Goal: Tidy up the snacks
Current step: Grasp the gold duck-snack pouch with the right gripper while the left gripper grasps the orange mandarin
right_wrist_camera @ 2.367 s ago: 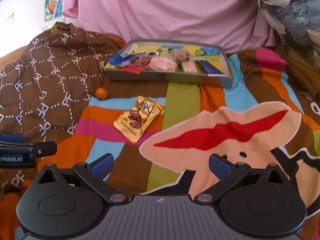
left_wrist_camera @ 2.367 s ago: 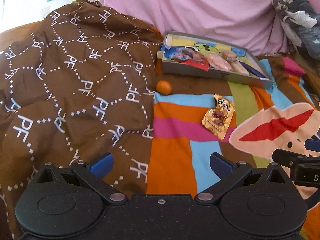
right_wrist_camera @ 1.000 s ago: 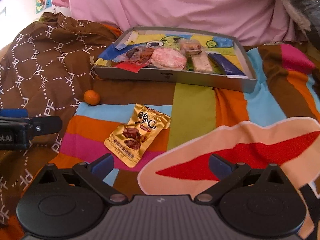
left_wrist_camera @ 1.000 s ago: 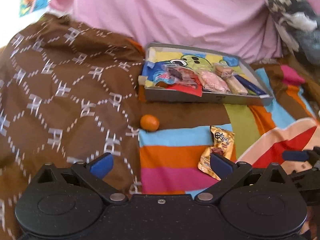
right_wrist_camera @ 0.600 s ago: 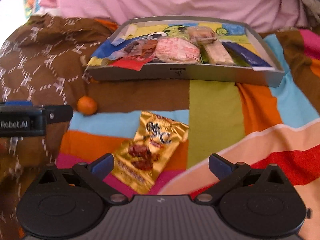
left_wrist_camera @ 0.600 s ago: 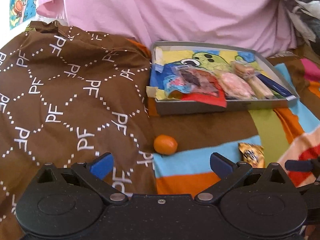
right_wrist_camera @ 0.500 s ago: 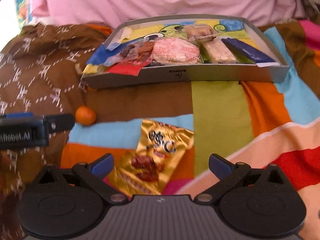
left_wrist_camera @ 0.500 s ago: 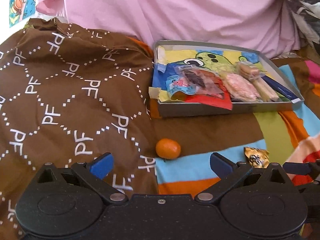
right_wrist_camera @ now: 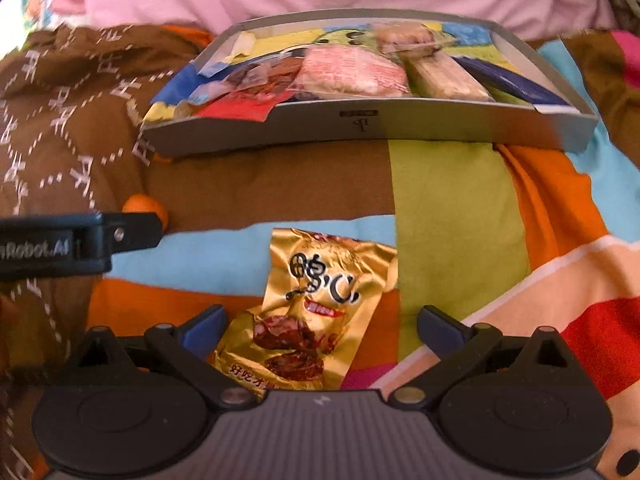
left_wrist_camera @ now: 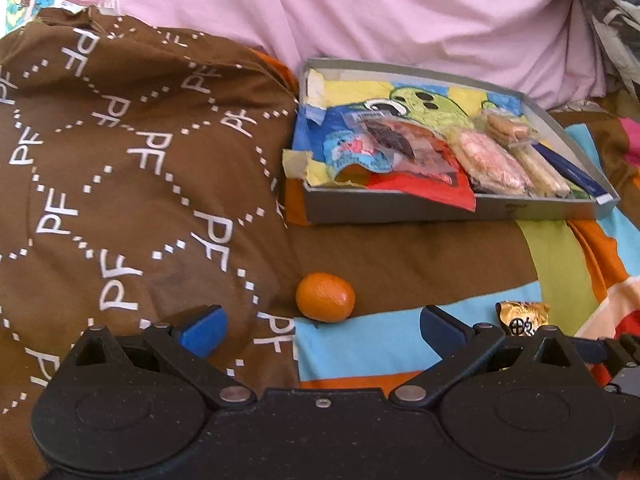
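Between the spread fingers of the right gripper [right_wrist_camera: 320,326], a gold snack packet [right_wrist_camera: 320,312] lies flat on the striped blanket [right_wrist_camera: 452,216], its lower end reaching back under the gripper body; neither blue pad touches it and the jaws stand wide apart, holding nothing. Just ahead of the left gripper [left_wrist_camera: 320,326], which is likewise spread and empty, a small orange [left_wrist_camera: 325,297] rests on the bedding where the brown patterned cloth [left_wrist_camera: 120,184] meets the blanket's blue band. It sits slightly beyond the fingertips, centred in the gap between them. To the right of that gripper, the top edge of the gold packet shows beside its right finger. From the right wrist view, the left gripper's finger reaches in from the left and partly covers the orange. Farther ahead of both grippers, a shallow grey box [left_wrist_camera: 400,212] sits on the blanket, filled with wrapped snacks [left_wrist_camera: 488,158] lying side by side. Beyond the box hangs a pink sheet [left_wrist_camera: 380,12].
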